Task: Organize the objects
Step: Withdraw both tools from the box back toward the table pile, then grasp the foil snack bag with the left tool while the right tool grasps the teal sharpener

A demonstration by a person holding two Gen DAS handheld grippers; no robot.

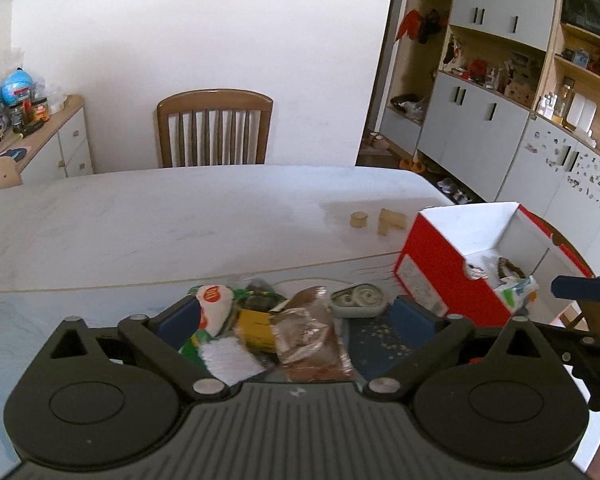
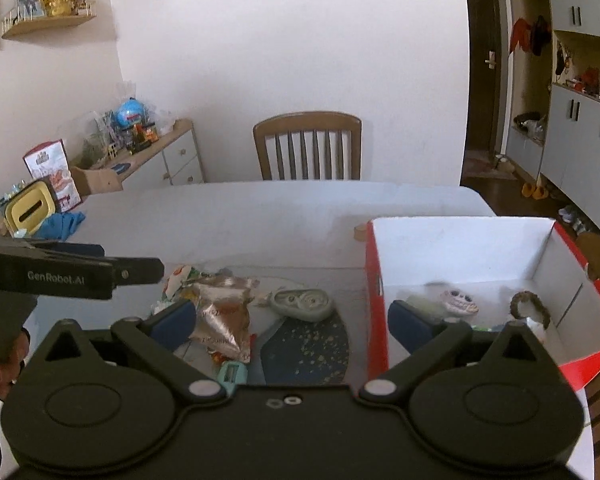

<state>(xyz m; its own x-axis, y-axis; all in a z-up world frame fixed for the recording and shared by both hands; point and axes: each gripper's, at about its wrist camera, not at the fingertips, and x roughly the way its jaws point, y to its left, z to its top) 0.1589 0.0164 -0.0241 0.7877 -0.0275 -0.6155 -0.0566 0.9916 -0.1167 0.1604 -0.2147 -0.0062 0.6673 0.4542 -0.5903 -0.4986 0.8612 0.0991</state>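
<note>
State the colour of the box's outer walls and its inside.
The box is red outside and white inside, clearest in the right wrist view.

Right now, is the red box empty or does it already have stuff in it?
Not empty. The open red box already holds a few small items, including a toothy face toy and a brown ring, with white floor still bare.

The right tool (image 2: 294, 322) hides the red box's (image 2: 374, 308) near wall; the foil packet's (image 2: 224, 316) print is unreadable.

Left gripper (image 1: 296, 320), fingers spread wide, over a heap at 6 o'clock: brown foil packet (image 1: 310, 332), white-and-orange wrapper (image 1: 214, 304), grey tape dispenser (image 1: 356, 299). Red box (image 1: 440, 276), open, at 3 o'clock. Two wooden blocks (image 1: 376, 221) beyond it on the table (image 1: 160, 224).
</note>
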